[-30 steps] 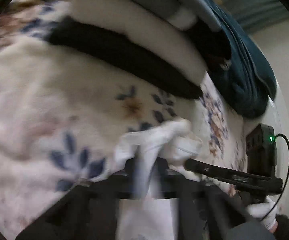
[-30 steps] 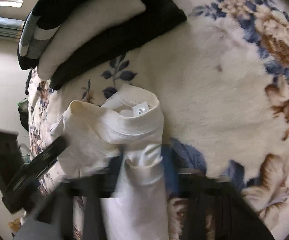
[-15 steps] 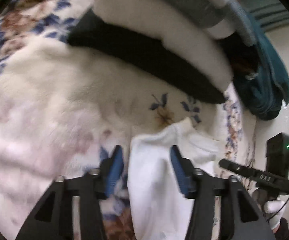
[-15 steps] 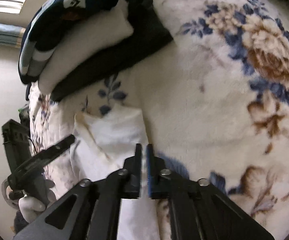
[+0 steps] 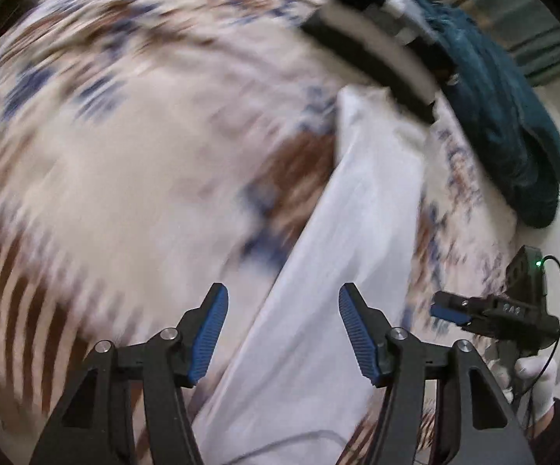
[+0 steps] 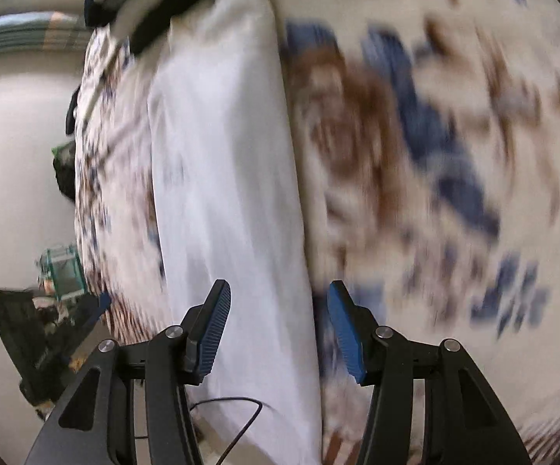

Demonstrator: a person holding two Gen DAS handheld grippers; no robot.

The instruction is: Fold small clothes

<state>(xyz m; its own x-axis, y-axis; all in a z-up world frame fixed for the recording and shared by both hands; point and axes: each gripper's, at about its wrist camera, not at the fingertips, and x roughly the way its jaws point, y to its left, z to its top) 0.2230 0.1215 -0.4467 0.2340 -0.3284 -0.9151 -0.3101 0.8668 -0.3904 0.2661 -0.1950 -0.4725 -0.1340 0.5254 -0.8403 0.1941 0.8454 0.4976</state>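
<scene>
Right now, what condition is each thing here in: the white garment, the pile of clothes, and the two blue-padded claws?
White cotton garment: folded into a long strip, lying flat on the flowered blanket.
Stack of folded clothes: piled at the strip's far end.
Left gripper: open, holding nothing.
Right gripper: open, holding nothing.

white garment (image 5: pixel 361 232) folded long, lying flat

White garment (image 5: pixel 361 232): thin smooth cloth, lying matt. Floral blanket (image 5: pixel 132 178): plush, fuzzy pile, showing soft. Folded stack at one o'clock (image 5: pixel 381 58): thick matt cloth. Left tool (image 5: pixel 282 333), right tool (image 6: pixel 278 325): matt black plastic, ribbed blue pads (image 5: pixel 212 333), bright metal pins showing.
</scene>
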